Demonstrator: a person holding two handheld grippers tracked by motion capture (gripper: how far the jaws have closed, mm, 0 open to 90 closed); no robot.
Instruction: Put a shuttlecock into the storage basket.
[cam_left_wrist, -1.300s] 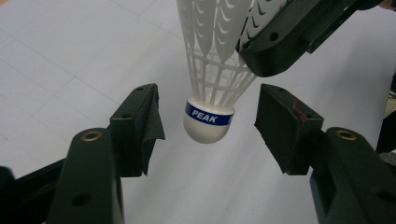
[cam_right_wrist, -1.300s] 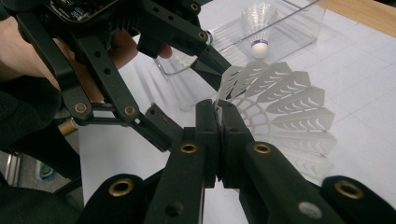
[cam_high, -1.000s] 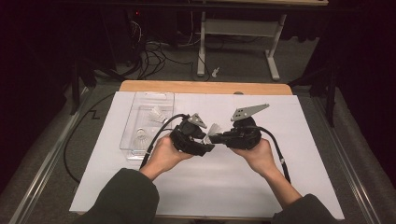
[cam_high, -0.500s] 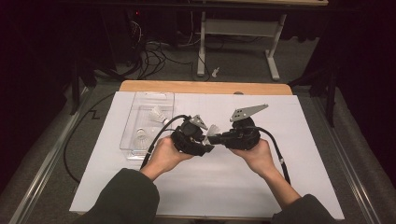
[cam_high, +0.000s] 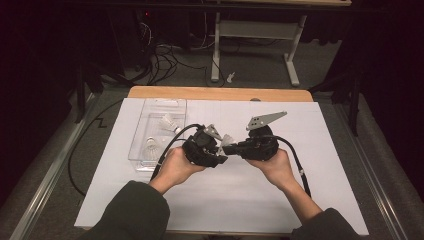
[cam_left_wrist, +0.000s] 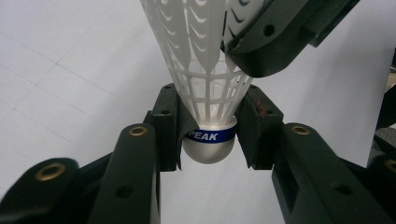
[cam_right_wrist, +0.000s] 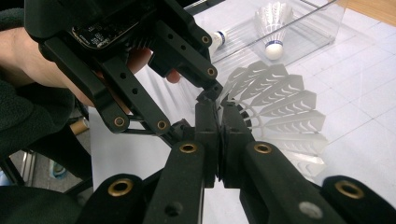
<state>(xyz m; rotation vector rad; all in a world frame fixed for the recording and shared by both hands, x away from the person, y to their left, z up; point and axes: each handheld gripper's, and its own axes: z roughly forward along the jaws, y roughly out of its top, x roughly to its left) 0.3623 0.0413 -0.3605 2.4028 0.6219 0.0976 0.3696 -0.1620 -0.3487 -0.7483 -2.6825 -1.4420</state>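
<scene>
A white plastic shuttlecock (cam_left_wrist: 205, 70) with a blue band marked PEAK on its cork is held between both grippers above the white sheet (cam_high: 250, 200). My left gripper (cam_left_wrist: 208, 126) has just been closing its jaws, and their pads now press on the cork from both sides. My right gripper (cam_right_wrist: 217, 116) is shut on the edge of the shuttlecock's (cam_right_wrist: 275, 107) skirt. In the high view the left gripper (cam_high: 218, 146) and the right gripper (cam_high: 231, 145) meet tip to tip at the shuttlecock (cam_high: 226, 139) in the middle of the table.
A clear plastic box (cam_high: 137, 150) stands to the left of the hands and holds two more shuttlecocks (cam_high: 169, 121) (cam_high: 150, 146). The wooden table edge (cam_high: 220, 93) runs behind the sheet. Cables and a metal stand lie on the floor beyond.
</scene>
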